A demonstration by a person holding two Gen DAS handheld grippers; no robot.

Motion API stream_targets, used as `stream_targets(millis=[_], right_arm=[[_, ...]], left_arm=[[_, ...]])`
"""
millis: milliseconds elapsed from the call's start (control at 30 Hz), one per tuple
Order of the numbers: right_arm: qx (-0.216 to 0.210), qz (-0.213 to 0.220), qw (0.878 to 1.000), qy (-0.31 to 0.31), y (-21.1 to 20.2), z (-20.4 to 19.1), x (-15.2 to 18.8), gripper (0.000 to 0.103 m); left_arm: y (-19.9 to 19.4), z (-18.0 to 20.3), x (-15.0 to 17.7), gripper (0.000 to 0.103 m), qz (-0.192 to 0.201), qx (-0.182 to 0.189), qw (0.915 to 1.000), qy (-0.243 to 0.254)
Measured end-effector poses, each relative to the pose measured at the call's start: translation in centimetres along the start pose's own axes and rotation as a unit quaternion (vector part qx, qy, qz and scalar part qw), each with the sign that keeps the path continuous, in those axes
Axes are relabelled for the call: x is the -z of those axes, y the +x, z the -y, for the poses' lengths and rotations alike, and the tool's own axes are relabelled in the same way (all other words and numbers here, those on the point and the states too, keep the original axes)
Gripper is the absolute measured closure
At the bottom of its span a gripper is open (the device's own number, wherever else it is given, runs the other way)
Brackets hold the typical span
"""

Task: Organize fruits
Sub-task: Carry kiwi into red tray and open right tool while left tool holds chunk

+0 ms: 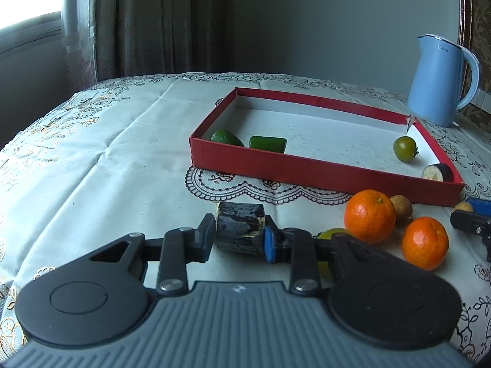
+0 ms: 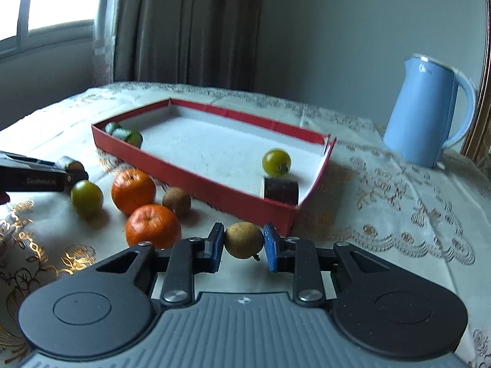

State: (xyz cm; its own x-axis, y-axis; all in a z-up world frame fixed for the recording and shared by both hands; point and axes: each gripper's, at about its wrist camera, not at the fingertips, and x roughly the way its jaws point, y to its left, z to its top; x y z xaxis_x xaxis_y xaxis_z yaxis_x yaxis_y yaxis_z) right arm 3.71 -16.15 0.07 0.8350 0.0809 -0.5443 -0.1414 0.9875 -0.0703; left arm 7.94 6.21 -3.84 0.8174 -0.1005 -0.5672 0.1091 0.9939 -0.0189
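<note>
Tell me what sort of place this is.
Probably a home dining or living room: an embroidered tablecloth over the table, a blue electric kettle on it, and heavy curtains beside a window.

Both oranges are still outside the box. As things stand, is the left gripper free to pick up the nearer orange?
Probably not yet: the left gripper is already shut on a dark sugarcane piece, though the nearer orange sits unobstructed.

Green tomato (image 1: 333, 233) mostly hidden behind left tongs (image 1: 239, 239); kettle (image 2: 429, 110) logo blurred.
</note>
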Motion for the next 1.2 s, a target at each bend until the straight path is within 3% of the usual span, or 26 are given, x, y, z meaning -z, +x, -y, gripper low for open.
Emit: stream_targets(millis=[233, 433, 733, 1100, 1167, 1200], right_arm=[[0.011, 0.041, 0.999, -0.03, 0.6, -0.8, -3.5, 0.076], [0.028, 0.016, 0.998, -0.047, 5.6, -1.3, -5.8, 0.076], [0.033, -0.029, 0.998, -0.043, 9.5, -1.6, -5.8, 0.076], [0.009, -0.02, 0.999, -0.031, 9.4, -1.2, -5.8, 0.074], [0.004, -0.015, 0.999, -0.034, 8.9, -1.2, -5.8, 0.067], [0.003, -0.009, 0.999, -0.034, 8.5, -1.2, -5.9, 0.053]], left_arm=[[0.0, 0.0, 0.0, 0.074, 0.0, 0.001, 1.0, -0.001], [0.0, 0.0, 0.0, 0.074, 0.0, 0.001, 1.0, 0.0], [0.0, 0.1, 0.0, 0.074, 0.0, 0.001, 1.0, 0.002], [0.1, 0.1, 0.1, 0.074, -0.001, 0.003, 1.0, 0.002], [0.1, 0.1, 0.1, 0.074, -0.001, 0.002, 1.0, 0.003], [0.1, 0.1, 0.1, 0.074, -0.001, 0.002, 1.0, 0.003]])
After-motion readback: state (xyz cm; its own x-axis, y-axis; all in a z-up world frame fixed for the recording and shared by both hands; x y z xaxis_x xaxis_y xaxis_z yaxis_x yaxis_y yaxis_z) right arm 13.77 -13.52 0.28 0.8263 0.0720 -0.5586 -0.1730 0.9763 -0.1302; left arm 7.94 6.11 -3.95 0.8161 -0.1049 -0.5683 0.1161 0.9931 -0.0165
